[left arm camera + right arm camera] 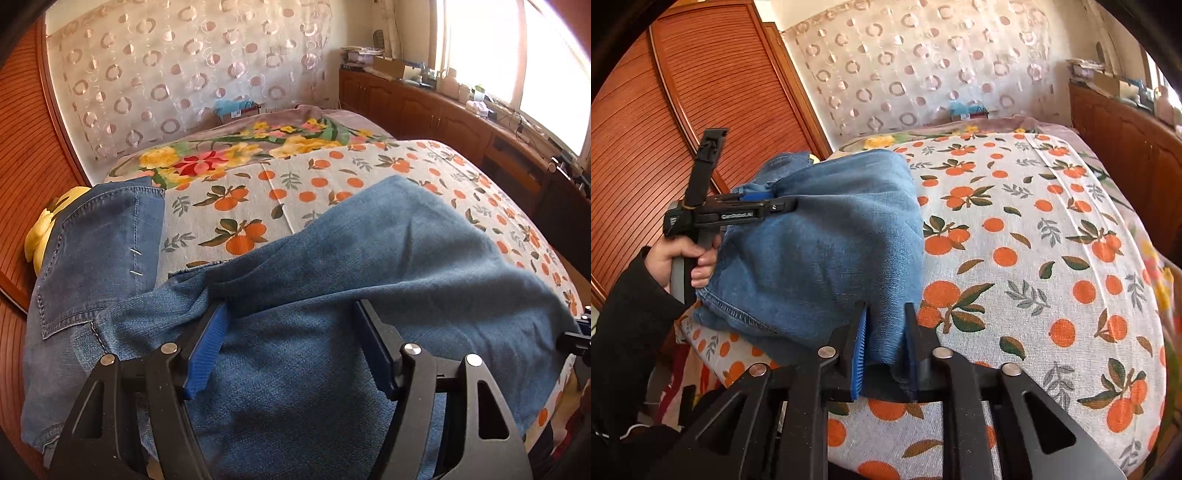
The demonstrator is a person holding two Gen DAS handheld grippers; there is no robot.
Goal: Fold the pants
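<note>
Along the bed's [1052, 229] near edge, the folded denim pants [820, 258] are draped, soft, fairly heavy. One fold edge is pinched by the right tool [884, 354]; the left tool [291, 350] is held open above. Hems are judged best gripped.

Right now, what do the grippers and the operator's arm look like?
Both the left gripper and right gripper have black linkage frames with silver pivot pins and ribbed blue finger pads. From the right wrist, the left gripper's side carries white lettering. The hand emerges from a black sleeve.
</note>
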